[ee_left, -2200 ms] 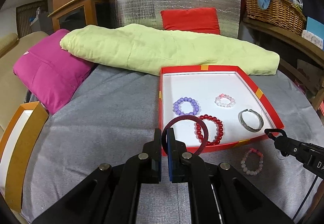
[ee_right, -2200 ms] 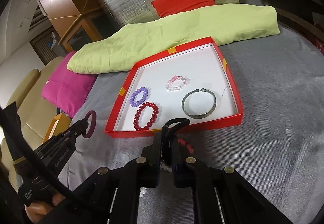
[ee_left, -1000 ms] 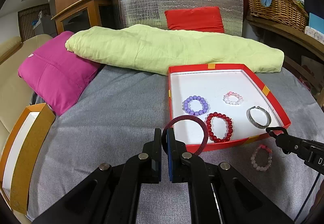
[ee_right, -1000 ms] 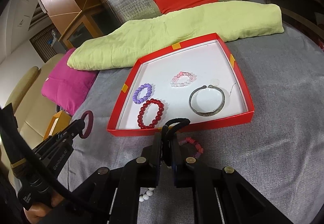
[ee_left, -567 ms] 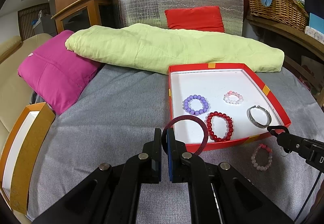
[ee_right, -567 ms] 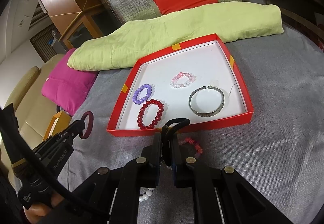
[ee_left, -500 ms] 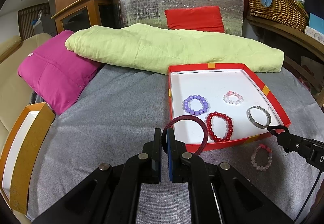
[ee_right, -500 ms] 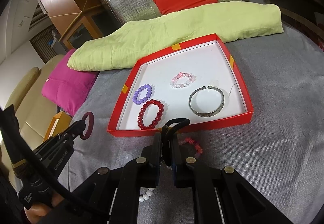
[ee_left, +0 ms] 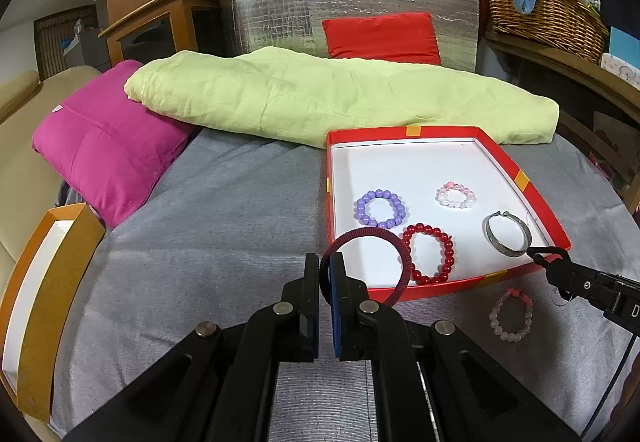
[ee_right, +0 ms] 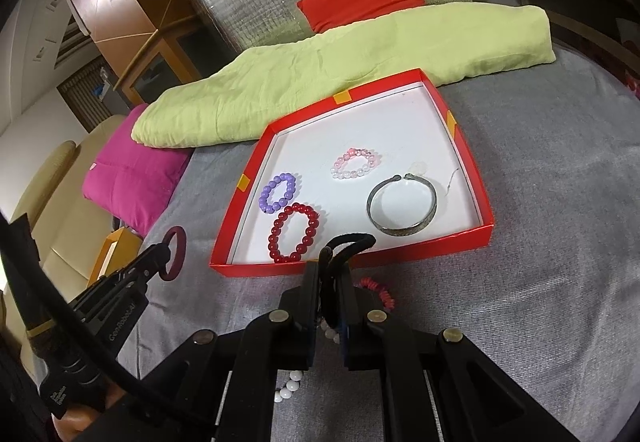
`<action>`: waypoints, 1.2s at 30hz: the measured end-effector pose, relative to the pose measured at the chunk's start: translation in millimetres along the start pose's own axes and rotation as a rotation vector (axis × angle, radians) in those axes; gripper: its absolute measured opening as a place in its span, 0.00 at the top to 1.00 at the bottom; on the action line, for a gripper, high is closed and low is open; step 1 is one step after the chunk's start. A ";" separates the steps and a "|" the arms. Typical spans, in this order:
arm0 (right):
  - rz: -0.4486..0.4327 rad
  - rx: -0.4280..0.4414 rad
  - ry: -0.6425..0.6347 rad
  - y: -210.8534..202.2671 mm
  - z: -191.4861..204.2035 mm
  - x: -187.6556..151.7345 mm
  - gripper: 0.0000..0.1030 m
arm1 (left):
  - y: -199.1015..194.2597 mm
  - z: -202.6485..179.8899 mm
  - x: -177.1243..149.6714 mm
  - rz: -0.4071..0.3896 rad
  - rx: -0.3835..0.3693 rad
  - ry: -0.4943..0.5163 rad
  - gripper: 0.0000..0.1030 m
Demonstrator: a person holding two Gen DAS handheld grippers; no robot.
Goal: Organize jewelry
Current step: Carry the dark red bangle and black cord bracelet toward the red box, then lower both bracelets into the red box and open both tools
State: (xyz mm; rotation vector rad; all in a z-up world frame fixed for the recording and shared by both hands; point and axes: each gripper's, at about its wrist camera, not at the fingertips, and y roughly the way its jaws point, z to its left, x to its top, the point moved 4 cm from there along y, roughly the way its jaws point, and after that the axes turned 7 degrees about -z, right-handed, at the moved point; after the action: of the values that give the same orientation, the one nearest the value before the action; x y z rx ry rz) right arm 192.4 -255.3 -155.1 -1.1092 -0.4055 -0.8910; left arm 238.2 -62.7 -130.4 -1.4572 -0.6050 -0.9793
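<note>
Both tools hang just short of the red tray (ee_left: 524,186), each clamped on a loop. The left tool (ee_left: 325,274) pinches a maroon hair band (ee_left: 370,235) at one edge, so the ring stands up clear of the grey cover (ee_left: 224,226), ready, I'd say, to drop over the near wall. The right tool (ee_right: 329,262) grips a black band (ee_right: 352,242) the same way.

Inside the tray, spaced apart so nothing tangles: purple beads (ee_left: 381,208), pink beads (ee_left: 456,195), red beads (ee_left: 428,252) and a silver bangle (ee_left: 507,238). One pale bead bracelet (ee_left: 511,316) lies outside, near the tray's front right corner.
</note>
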 end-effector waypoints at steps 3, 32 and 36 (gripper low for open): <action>-0.005 0.000 -0.001 -1.6 -1.2 0.7 0.92 | -0.1 -2.0 0.5 -0.002 -0.005 0.002 0.95; -0.014 0.009 0.042 0.8 -13.3 13.2 0.92 | 19.9 -20.0 4.5 0.024 -0.027 -0.003 0.95; -0.026 0.008 0.045 5.5 -14.9 21.4 0.91 | 23.9 -20.9 7.7 0.020 -0.019 -0.001 0.95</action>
State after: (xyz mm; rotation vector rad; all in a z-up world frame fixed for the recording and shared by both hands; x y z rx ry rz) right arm 207.5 -276.6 -150.0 -1.0769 -0.3870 -0.9351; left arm 257.4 -88.0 -138.2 -1.4785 -0.5825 -0.9712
